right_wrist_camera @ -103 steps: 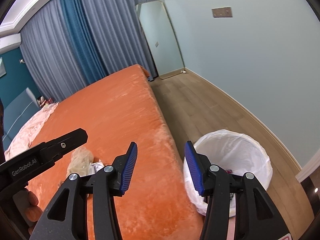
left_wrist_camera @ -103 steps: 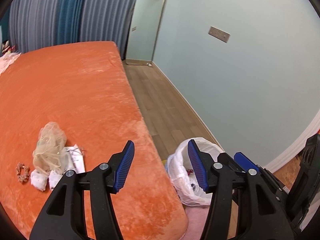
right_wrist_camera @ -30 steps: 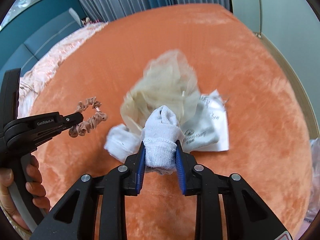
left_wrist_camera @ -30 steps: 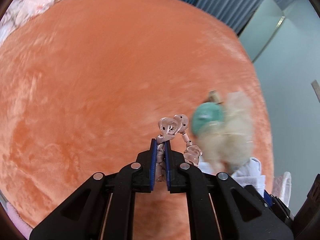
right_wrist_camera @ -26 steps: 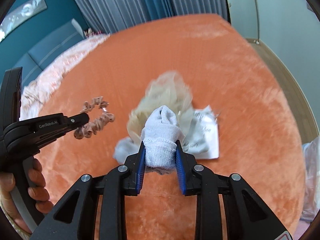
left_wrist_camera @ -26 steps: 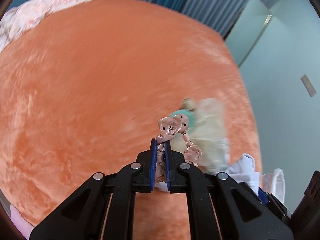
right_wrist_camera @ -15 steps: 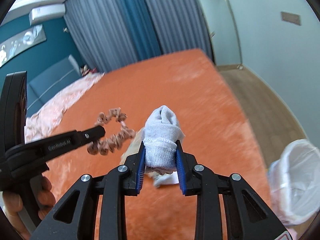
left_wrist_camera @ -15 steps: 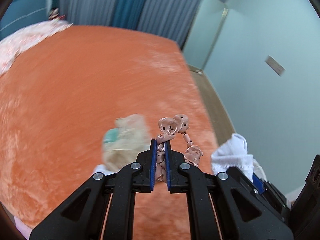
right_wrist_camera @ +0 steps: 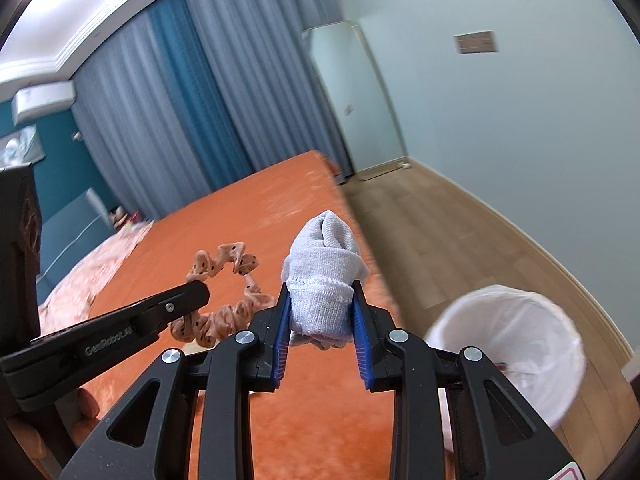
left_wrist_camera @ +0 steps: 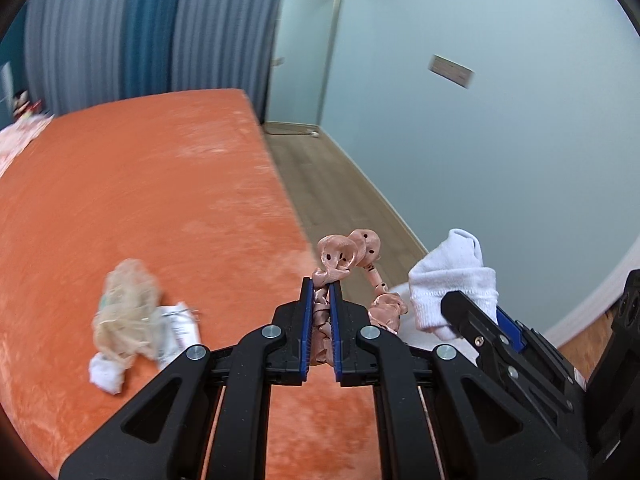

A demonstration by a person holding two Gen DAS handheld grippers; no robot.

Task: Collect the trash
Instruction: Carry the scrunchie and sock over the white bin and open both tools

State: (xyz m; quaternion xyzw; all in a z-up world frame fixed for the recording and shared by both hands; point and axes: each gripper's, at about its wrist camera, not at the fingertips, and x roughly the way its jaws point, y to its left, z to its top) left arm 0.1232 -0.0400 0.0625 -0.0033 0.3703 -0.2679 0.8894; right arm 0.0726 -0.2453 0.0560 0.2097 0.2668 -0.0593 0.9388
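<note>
My left gripper [left_wrist_camera: 320,284] is shut on a pink spotted scrunchie [left_wrist_camera: 344,254], held in the air over the right edge of the orange bed [left_wrist_camera: 140,208]. My right gripper [right_wrist_camera: 320,290] is shut on a rolled white sock [right_wrist_camera: 324,276]; the same sock [left_wrist_camera: 452,276] shows at the right of the left wrist view. In the right wrist view the scrunchie [right_wrist_camera: 224,304] hangs from the left gripper's fingers [right_wrist_camera: 176,300] just left of the sock. A bin with a white liner [right_wrist_camera: 508,348] stands on the floor, lower right. A beige net bundle [left_wrist_camera: 124,316], a paper [left_wrist_camera: 176,328] and another white sock [left_wrist_camera: 106,372] lie on the bed.
Wooden floor [left_wrist_camera: 332,196] runs between the bed and the pale blue wall [left_wrist_camera: 480,152]. A tall mirror [left_wrist_camera: 300,52] leans at the far end. Curtains [right_wrist_camera: 192,108] hang behind the bed. Pink bedding [right_wrist_camera: 96,264] lies far left. A hand [right_wrist_camera: 84,404] holds the left gripper.
Both grippers rose off the bed and swung right toward the floor and bin, carrying the scrunchie and the sock. The net bundle, paper and second sock stayed on the bed.
</note>
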